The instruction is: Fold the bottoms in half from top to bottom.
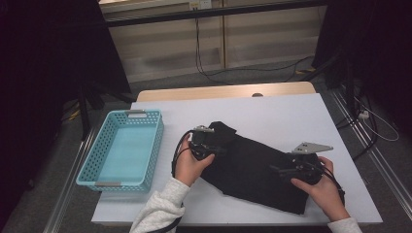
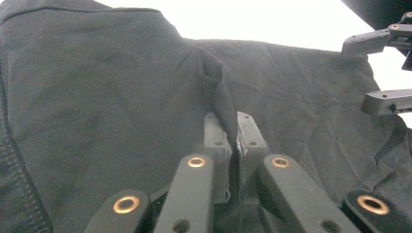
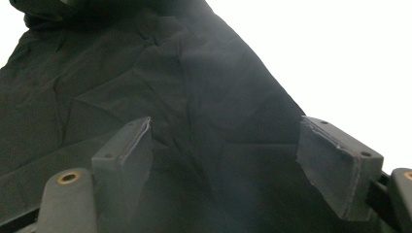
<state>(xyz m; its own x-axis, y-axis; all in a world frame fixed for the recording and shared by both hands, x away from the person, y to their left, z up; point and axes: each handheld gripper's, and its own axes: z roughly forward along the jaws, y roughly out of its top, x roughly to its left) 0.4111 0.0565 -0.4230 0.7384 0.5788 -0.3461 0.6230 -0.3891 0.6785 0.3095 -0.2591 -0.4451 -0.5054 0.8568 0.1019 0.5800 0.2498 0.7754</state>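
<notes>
A black garment [image 1: 252, 167] lies crumpled across the middle of the white table [image 1: 291, 116]. My left gripper [image 1: 218, 148] is at the garment's left end and is shut on a raised fold of the black cloth [image 2: 214, 82]; in the left gripper view its pads [image 2: 216, 138] pinch that fold tight. At the garment's right end my right gripper [image 1: 278, 171] stands open and points left. In the right gripper view its two pads [image 3: 124, 150] stand wide apart over the cloth [image 3: 145, 73] without pressing on it. The right gripper's open jaws also show in the left gripper view [image 2: 368, 73].
A light blue perforated basket [image 1: 154, 145] stands at the table's left edge with nothing in it. Bare white table lies beyond and to the right of the garment. Cables trail on the floor behind the table.
</notes>
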